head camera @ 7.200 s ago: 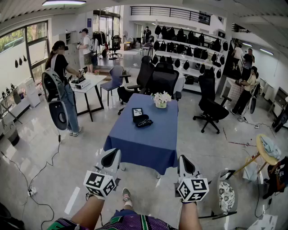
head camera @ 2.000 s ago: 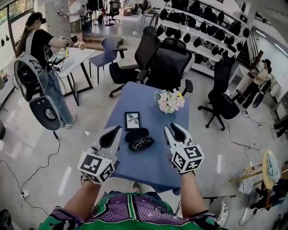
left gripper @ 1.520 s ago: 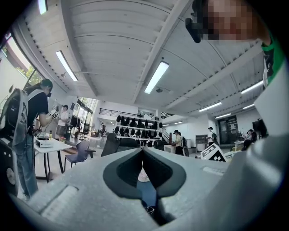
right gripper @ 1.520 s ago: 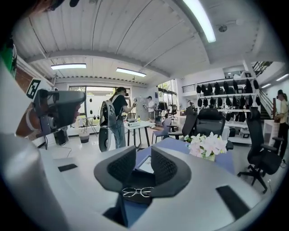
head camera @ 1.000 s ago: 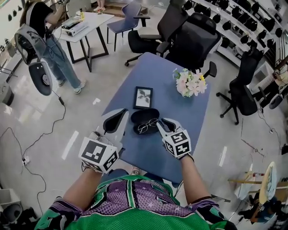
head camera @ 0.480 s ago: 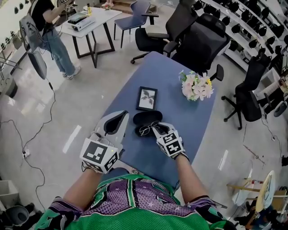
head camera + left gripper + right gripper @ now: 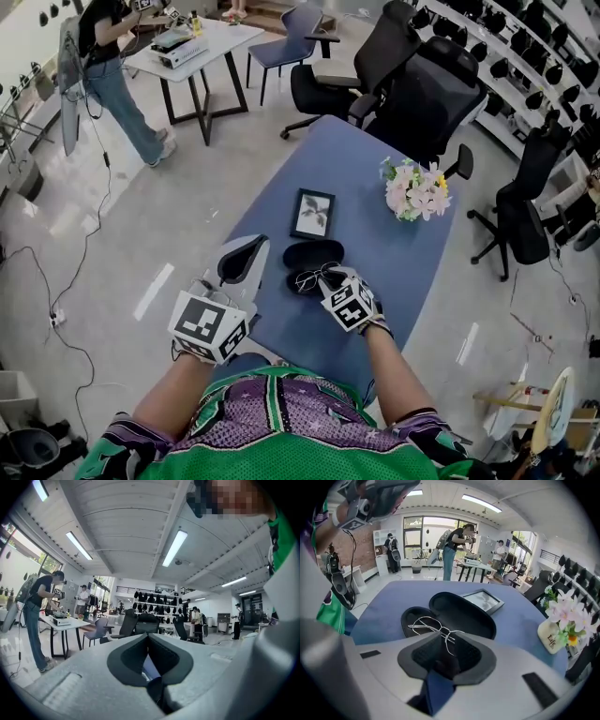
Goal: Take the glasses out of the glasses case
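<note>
An open black glasses case lies on the blue table. Thin wire-rimmed glasses rest in its nearer half. My right gripper is at the case's near side, its jaws drawn in close on the end of the glasses frame nearest me. The glasses still lie in the case. To the left of the case my left gripper is held above the table's left edge. It is shut and holds nothing, and its view looks out over the room.
A small framed picture lies just beyond the case. A vase of flowers stands at the table's right. Black office chairs crowd the far end. A person stands by a white desk at the far left.
I have walked up to the table. Over the last second my right gripper moved forward onto the glasses in the case. The left gripper stayed beside the case.
</note>
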